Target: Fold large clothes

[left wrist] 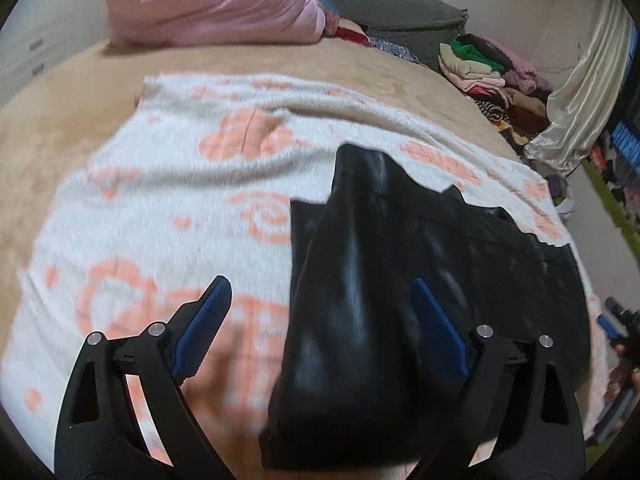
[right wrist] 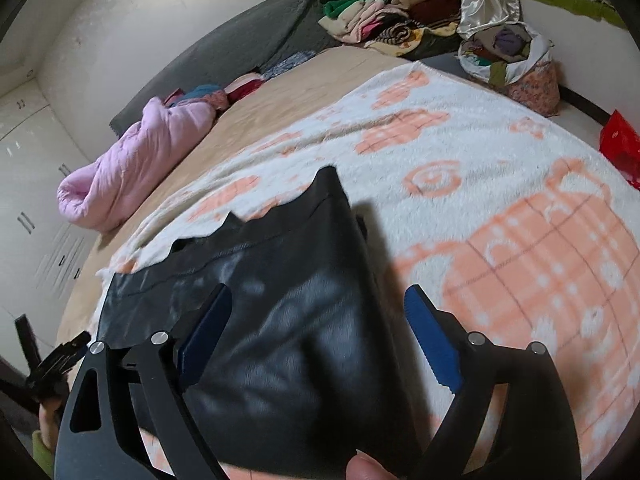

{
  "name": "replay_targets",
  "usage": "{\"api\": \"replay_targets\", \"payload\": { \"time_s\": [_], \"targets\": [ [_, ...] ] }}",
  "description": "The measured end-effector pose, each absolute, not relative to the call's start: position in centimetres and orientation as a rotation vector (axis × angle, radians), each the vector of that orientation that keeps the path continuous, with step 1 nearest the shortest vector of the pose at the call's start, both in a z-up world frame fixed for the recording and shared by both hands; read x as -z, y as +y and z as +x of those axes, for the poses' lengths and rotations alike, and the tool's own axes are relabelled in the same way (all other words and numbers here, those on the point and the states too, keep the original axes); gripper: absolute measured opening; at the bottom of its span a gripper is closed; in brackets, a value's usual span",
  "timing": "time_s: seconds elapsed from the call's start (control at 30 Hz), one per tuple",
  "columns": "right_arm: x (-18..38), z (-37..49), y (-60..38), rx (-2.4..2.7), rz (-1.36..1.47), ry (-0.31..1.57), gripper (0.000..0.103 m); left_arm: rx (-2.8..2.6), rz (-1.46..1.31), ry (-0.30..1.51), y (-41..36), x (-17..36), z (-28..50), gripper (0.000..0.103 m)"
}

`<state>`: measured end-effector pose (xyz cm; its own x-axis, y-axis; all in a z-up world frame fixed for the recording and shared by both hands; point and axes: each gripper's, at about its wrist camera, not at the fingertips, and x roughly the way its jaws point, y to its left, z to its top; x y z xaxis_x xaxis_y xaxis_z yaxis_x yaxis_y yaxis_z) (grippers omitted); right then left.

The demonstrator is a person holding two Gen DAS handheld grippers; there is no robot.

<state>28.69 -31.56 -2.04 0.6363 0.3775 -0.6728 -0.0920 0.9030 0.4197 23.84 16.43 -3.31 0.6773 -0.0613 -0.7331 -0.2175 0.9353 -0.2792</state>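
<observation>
A shiny black garment [left wrist: 352, 240] lies partly folded on a white blanket with peach patterns [left wrist: 180, 184]. In the left wrist view my left gripper [left wrist: 320, 284] hovers over the garment's near left part. Its blue pads stand wide apart, and neither presses on the cloth. In the right wrist view the same black garment [right wrist: 300, 320] fills the space under my right gripper [right wrist: 318, 290], which is also open and holds nothing. The garment's jagged far edge rests on the blanket [right wrist: 480, 160]. A thumb [right wrist: 364, 468] shows at the bottom edge.
The blanket covers a tan bed [left wrist: 60, 112]. At the head end lie a rolled pink duvet [left wrist: 208, 4] and a grey headboard cushion [right wrist: 240, 48]. A heap of mixed clothes [right wrist: 384, 16] sits beyond the bed. A red box [right wrist: 620, 144] lies at the right.
</observation>
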Motion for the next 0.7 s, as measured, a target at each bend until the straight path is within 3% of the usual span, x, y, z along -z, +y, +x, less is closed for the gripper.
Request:
{"api": "replay_targets", "payload": {
  "time_s": [0.47, 0.53, 0.57, 0.6, 0.7],
  "targets": [
    [6.7, 26.3, -32.8, -0.32, 0.481, 1.018, 0.086, 0.052, -0.594, 0.91, 16.4, 7.5, 21.5, 0.084],
    [7.3, 26.5, -32.8, -0.334, 0.503, 1.031, 0.079, 0.053, -0.599, 0.913, 16.2, 7.8, 21.4, 0.08],
    [7.3, 26.6, -32.9, -0.346, 0.508, 1.032, 0.071, 0.045, -0.595, 0.915, 16.0, 8.0, 21.4, 0.078],
    [7.2, 26.6, -32.8, -0.36, 0.51, 1.031, 0.062, 0.041, -0.59, 0.913, 15.9, 8.0, 21.3, 0.074],
    [6.8, 26.4, -32.5, -0.395, 0.493, 1.022, 0.048, 0.035, -0.552, 0.904, 15.4, 7.6, 20.8, 0.057]
  ]
}}
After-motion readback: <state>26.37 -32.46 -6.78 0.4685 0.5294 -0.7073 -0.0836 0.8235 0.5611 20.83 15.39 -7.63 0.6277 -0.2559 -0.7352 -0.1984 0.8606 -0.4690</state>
